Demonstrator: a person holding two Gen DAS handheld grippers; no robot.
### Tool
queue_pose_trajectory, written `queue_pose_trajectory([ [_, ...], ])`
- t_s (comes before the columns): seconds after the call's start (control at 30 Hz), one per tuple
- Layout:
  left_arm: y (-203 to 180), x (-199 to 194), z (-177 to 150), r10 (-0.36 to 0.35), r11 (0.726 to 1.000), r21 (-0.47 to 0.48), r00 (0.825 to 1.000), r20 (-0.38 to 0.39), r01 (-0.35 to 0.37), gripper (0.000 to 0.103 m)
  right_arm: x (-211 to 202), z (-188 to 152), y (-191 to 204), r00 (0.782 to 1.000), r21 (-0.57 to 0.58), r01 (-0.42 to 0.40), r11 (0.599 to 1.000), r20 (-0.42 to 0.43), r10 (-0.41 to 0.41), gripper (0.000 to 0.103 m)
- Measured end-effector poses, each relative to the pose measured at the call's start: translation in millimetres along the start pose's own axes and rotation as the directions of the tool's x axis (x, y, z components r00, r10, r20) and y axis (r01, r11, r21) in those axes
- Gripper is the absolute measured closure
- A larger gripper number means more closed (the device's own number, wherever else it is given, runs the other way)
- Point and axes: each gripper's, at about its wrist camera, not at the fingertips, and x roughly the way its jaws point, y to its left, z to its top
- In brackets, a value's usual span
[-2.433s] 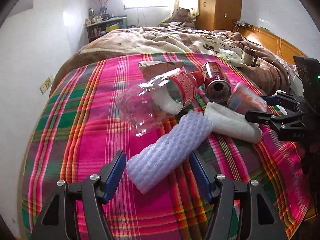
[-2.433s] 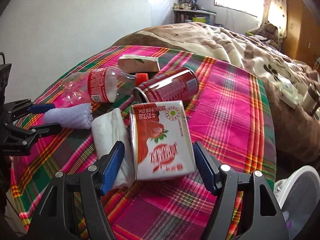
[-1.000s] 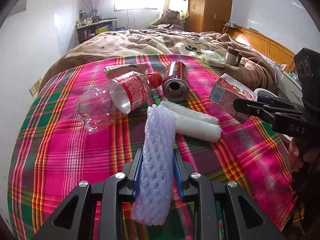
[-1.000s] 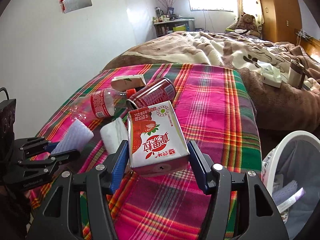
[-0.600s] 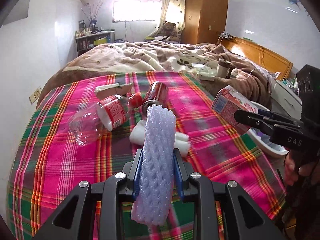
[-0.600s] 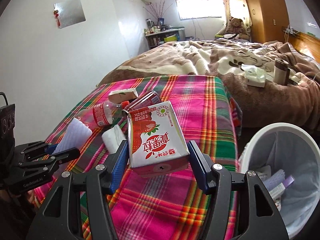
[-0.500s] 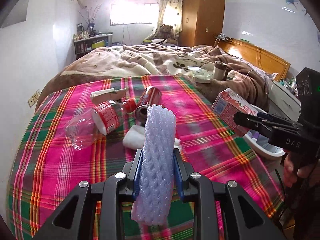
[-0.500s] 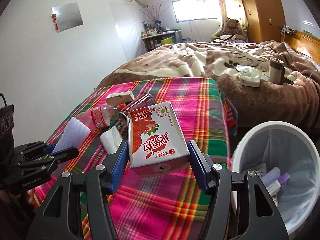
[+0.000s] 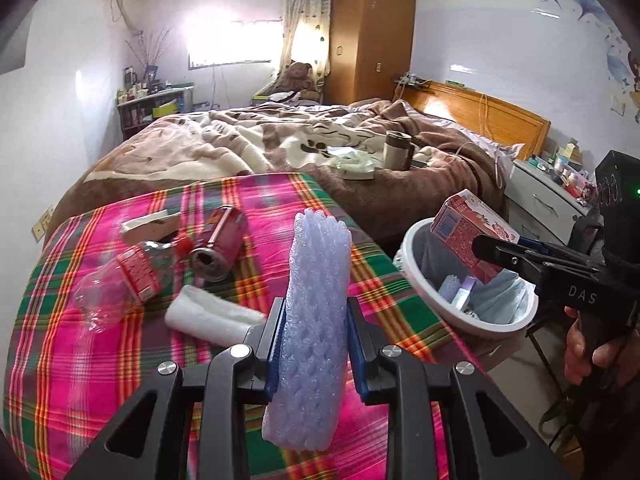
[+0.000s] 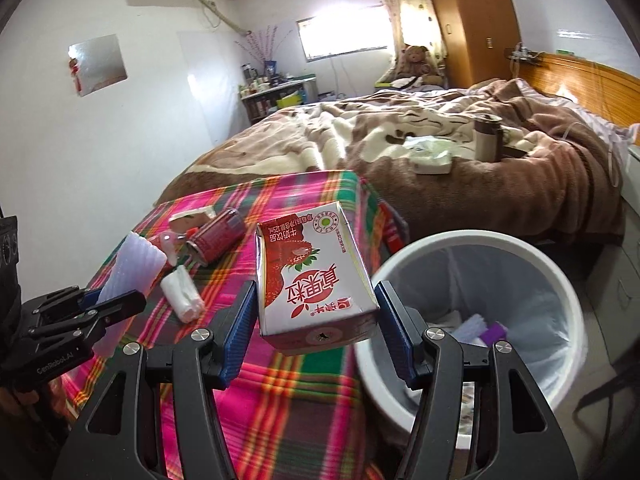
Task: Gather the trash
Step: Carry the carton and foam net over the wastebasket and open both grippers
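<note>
On the pink-and-green plaid blanket (image 9: 100, 360), left to right: crushed clear plastic bottle with red label (image 9: 120, 280), dented red drink can (image 9: 218, 246), white rolled tissue wad (image 9: 208, 318) — all lying loose. Left gripper (image 9: 314, 344) nearly closed, blue pads squeezing a pale lilac foam-net sleeve (image 9: 316, 312), held up above the blanket. Right gripper (image 10: 316, 324) about mid-width — clamped on a red-and-white strawberry milk carton (image 10: 316, 276), hanging at the rim of the white round trash bin with grey liner (image 10: 560, 280).
</note>
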Motion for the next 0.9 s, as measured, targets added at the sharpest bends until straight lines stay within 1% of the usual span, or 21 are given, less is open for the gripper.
queue_pose_trajectory([
  [0.07, -11.4, 4.7, 2.8, -0.023, 1.000, 0.008, 1.000, -0.001, 0.023, 0.074, -4.2, 0.0, -8.9, 1.000, 0.020, 0.011, 1.000, 0.006, -0.011, 0.043],
  [0.17, -31.8, 12.0, 10.6, -0.059, 0.998, 0.023, 0.998, 0.004, 0.059, 0.074, -7.0, 0.0, -23.2, 0.997, 0.047, 0.071, 0.996, 0.010, -0.071, 0.043],
  [0.3, -56.0, 22.9, 20.1, -0.114, 0.993, 0.039, 0.993, -0.002, 0.114, 0.074, -10.2, -3.6, -42.5, 0.994, 0.090, 0.108, 0.990, 0.003, -0.109, 0.043],
  [0.63, -108.7, 50.0, 35.1, -0.179, 0.980, 0.082, 0.984, -0.022, 0.180, 0.074, -15.2, -8.8, -75.5, 0.981, 0.138, 0.196, 0.971, -0.014, -0.195, 0.043],
  [0.83, -131.5, 66.6, 38.1, -0.196, 0.974, 0.103, 0.979, -0.049, 0.201, 0.074, -17.4, -14.5, -92.0, 0.976, 0.161, 0.218, 0.963, -0.032, -0.215, 0.042],
  [0.9, -136.1, 72.8, 39.6, -0.215, 0.971, 0.096, 0.974, -0.064, 0.221, 0.074, -15.7, -16.0, -96.3, 0.974, 0.165, 0.227, 0.960, -0.039, -0.224, 0.042],
])
